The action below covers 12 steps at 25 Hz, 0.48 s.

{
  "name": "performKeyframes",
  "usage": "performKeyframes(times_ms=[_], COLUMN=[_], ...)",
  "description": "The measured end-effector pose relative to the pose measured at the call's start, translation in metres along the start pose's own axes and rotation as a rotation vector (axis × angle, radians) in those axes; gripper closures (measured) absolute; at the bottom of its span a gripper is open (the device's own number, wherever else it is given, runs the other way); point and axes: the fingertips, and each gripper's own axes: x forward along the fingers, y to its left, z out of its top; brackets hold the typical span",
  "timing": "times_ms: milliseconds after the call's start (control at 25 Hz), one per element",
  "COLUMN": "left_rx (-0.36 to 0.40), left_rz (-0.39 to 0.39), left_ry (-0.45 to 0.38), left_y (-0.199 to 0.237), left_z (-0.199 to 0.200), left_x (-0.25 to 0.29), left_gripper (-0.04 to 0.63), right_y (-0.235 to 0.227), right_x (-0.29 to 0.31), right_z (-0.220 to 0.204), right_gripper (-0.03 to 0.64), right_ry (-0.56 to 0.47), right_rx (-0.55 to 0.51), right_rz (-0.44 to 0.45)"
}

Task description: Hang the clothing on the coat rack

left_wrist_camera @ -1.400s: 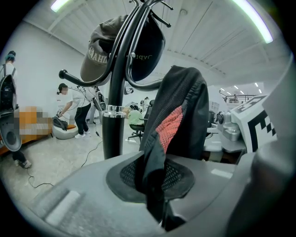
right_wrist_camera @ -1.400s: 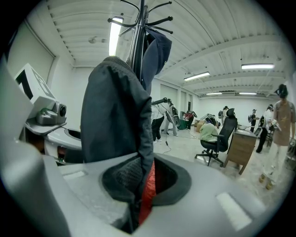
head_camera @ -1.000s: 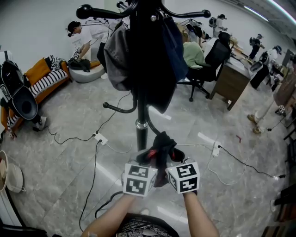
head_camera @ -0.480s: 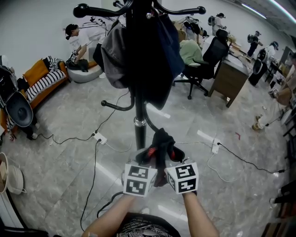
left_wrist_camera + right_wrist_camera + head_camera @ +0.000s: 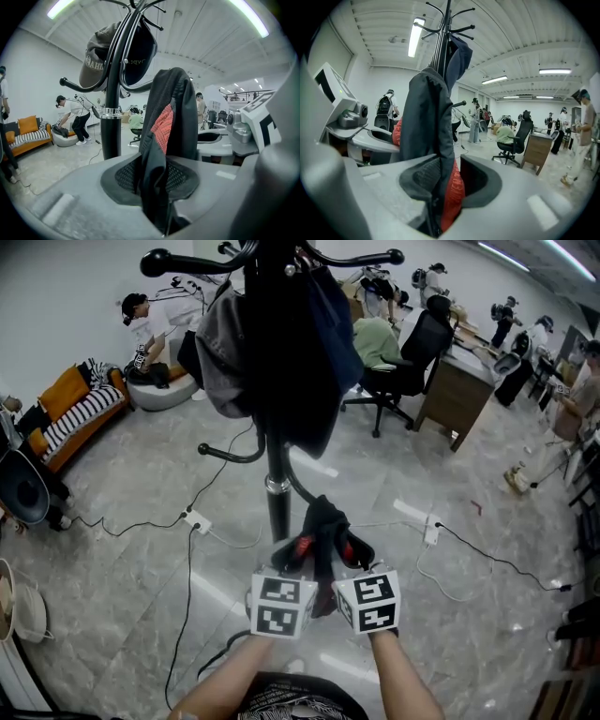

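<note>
A black garment with a red mesh patch hangs bunched between my two grippers, low in front of the black coat rack. My left gripper still has the cloth pinched in the narrow slot between its jaws, which are opening. In the left gripper view the garment rises from the left gripper towards the rack. My right gripper is opening too. In the right gripper view the garment leans on one pad of the right gripper, with a gap beside it.
Dark jackets and a grey cap fill the rack's upper hooks; a bare lower hook sticks out left. Cables and power strips lie on the tiled floor. An office chair, a desk, a sofa and several people stand farther off.
The room and rack have drifted a little left and up in the head view. Both grippers and the garment keep the same place in it.
</note>
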Motion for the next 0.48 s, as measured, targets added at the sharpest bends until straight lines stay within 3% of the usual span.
performKeyframes(times_ms=[480], left_rx=[0.026], left_rz=[-0.088], left_ry=[0.003], left_y=[-0.009], left_z=[-0.001], left_x=[-0.011], left_gripper=[0.488], right_y=[0.0], right_x=[-0.014], right_z=[-0.004], right_gripper=[0.508], right_ry=[0.016], right_rx=[0.009], right_rz=[-0.09])
